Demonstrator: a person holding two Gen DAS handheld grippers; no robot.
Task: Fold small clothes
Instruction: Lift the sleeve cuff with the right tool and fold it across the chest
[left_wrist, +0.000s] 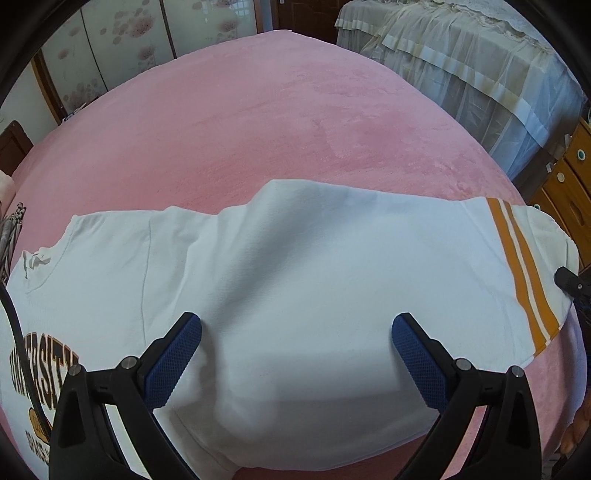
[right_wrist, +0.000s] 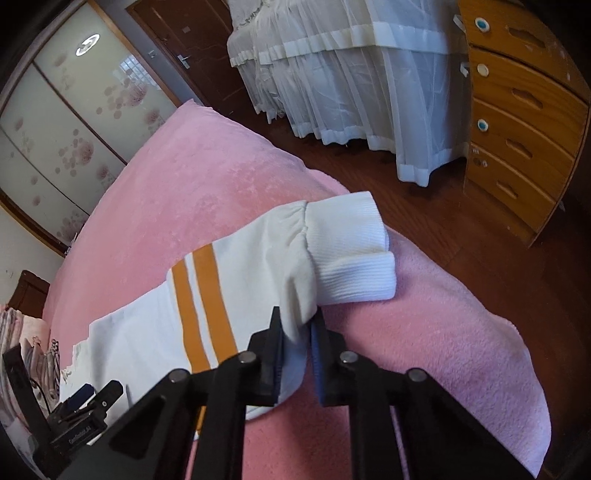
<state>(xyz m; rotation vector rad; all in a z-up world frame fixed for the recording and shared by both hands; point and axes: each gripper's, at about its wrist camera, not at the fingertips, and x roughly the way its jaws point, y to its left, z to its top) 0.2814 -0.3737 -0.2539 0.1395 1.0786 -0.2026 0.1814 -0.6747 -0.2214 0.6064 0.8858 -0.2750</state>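
A white sweatshirt (left_wrist: 295, 266) lies spread on the pink blanket (left_wrist: 240, 122), its printed chest (left_wrist: 37, 376) at the lower left. One sleeve with two orange stripes (left_wrist: 524, 273) stretches to the right. My left gripper (left_wrist: 297, 321) stands open just above the sleeve's upper part, blue pads (left_wrist: 173, 362) wide apart with only flat cloth below them. In the right wrist view my right gripper (right_wrist: 299, 325) is shut on a pinch of the sleeve (right_wrist: 258, 266) between the orange stripes (right_wrist: 207, 306) and the ribbed cuff (right_wrist: 351, 254). The cuff is folded over.
The blanket's edge (right_wrist: 509, 354) runs close to the right of the cuff, with wooden floor (right_wrist: 424, 206) beyond. A wooden chest of drawers (right_wrist: 517, 110) and a bed with a white lace cover (right_wrist: 332, 74) stand further off. Striped cloth (left_wrist: 9, 229) lies at the left edge.
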